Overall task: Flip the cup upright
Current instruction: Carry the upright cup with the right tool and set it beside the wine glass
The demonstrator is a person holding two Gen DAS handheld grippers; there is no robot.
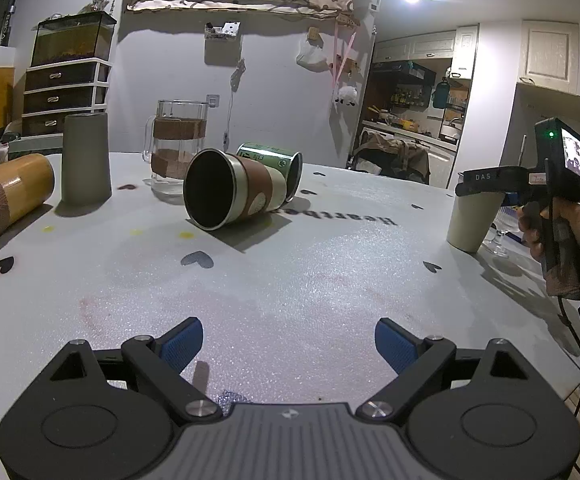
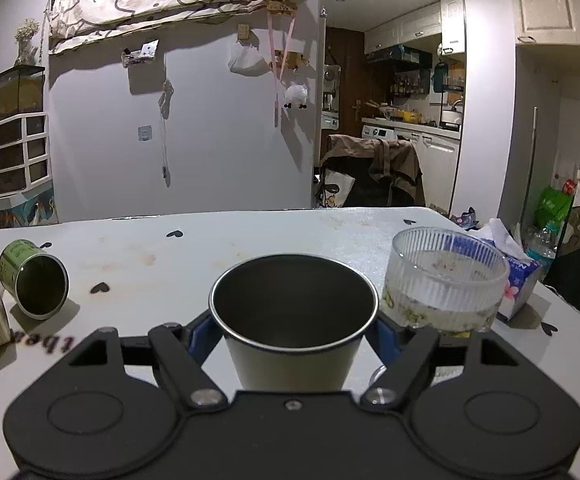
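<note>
So your right gripper (image 2: 294, 330) has the cream cup (image 2: 292, 328) sitting between its blue pads (image 2: 198, 336), mouth up, and from the left wrist view that same cup looks to be standing on its base on the tabletop (image 1: 290, 280) near the right edge. The pads sit right at the cup's sides, but I honestly can't tell whether they're squeezing it or have just let go, so treat that as unknown. Just beside it on the right is a ribbed glass bowl (image 2: 446, 280), really near the gripper's outer linkage.

Your left gripper (image 1: 288, 344) is wide open with nothing in it, hovering low over bare tabletop.

My read: this cup is basically flipped, and you're at the release step. Next move would be opening up fully and backing straight out toward yourself, no sideways swing, or you'll clip that glass bowl.

After that there's more lying on its side: the brown-sleeved cup (image 1: 229, 190) in the middle, mouth pointing toward the left gripper, with the green tin cup (image 1: 275, 170) touching or right behind it, plus a bamboo cup (image 1: 7, 196) at far left. The brown-sleeved one is the closest target for the left gripper. It'll probably want to roll, so grab it across the body and tip it up.
</note>
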